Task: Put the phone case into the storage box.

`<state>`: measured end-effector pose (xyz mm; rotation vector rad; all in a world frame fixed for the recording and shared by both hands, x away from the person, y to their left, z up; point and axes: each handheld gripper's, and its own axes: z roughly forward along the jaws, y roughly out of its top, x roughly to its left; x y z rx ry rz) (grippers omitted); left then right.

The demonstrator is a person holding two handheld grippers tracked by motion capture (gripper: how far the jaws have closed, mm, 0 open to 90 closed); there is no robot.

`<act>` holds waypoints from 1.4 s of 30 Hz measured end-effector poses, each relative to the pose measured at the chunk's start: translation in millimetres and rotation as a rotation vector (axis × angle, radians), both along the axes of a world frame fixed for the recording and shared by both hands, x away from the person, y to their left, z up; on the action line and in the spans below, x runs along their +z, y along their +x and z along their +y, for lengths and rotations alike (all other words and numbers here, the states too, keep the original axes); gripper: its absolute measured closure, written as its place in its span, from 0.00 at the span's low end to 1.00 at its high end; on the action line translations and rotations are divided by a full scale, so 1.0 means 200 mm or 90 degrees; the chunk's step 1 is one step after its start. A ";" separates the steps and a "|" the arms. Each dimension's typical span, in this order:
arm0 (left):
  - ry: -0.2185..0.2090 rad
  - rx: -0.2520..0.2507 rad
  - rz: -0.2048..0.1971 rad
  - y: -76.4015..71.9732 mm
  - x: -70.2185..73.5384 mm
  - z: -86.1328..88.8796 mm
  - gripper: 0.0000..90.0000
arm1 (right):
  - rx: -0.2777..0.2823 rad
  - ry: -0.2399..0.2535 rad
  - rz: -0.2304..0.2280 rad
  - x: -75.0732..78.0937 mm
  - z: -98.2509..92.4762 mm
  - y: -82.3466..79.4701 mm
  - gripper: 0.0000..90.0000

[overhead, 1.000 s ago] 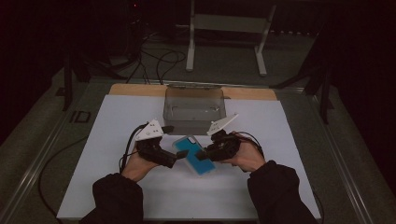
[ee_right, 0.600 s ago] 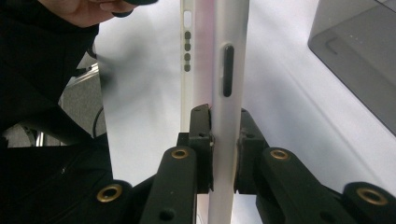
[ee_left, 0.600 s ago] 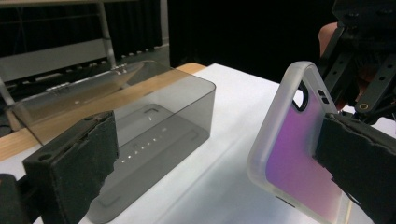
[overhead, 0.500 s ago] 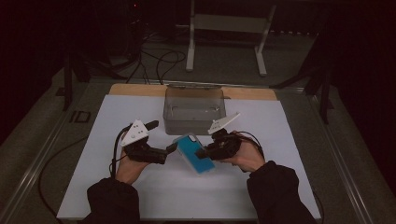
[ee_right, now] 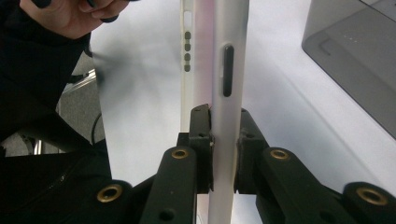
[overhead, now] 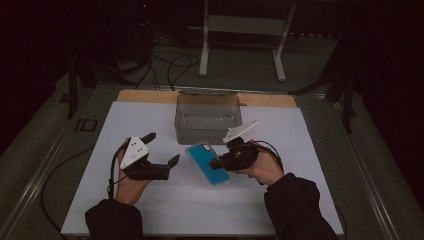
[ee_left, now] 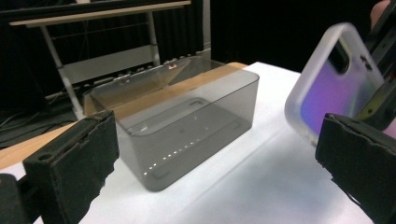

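Meanwhile the right tool (overhead: 216,164) clamps the phone case (overhead: 207,163) on edge, left tool (overhead: 161,148) spread wide, empty.

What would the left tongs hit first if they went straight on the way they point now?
Probably the grey translucent bin: in the left gripper view it sits dead ahead between the open left tongs. The phone case, held by the right tongs, lies off to the side. Depth is unclear, so one jaw might clip its edge.

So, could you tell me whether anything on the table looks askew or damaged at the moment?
Nothing looks damaged or spilled. The phone case sits tilted above the white mat because the right gripper clamps one edge. The left gripper is open beside it, and the clear box stands square and empty.
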<state>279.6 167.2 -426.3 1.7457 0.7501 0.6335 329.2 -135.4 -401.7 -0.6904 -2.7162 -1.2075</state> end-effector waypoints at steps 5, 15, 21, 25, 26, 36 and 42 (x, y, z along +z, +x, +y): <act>-0.005 0.021 0.016 -0.01 -0.05 0.07 0.00 | -0.008 0.002 -0.004 0.01 0.00 0.00 0.90; -0.015 0.057 0.035 -0.08 -0.14 0.22 0.00 | -0.024 0.005 -0.004 0.01 -0.01 0.01 0.90; -0.011 0.079 0.036 -0.12 -0.19 0.27 0.00 | -0.030 0.006 -0.003 0.01 -0.01 0.01 0.90; -0.008 0.090 0.039 -0.15 -0.22 0.30 0.00 | -0.035 0.008 -0.002 0.01 -0.01 0.01 0.90; -0.008 0.093 0.041 -0.16 -0.23 0.31 0.00 | -0.038 0.009 -0.001 0.02 -0.01 0.01 0.90; -0.003 0.109 0.039 -0.20 -0.27 0.35 0.00 | -0.051 0.013 0.001 0.03 -0.02 0.01 0.90; -0.004 0.119 0.029 -0.22 -0.26 0.35 0.00 | -0.059 0.015 0.000 0.03 -0.01 0.01 0.90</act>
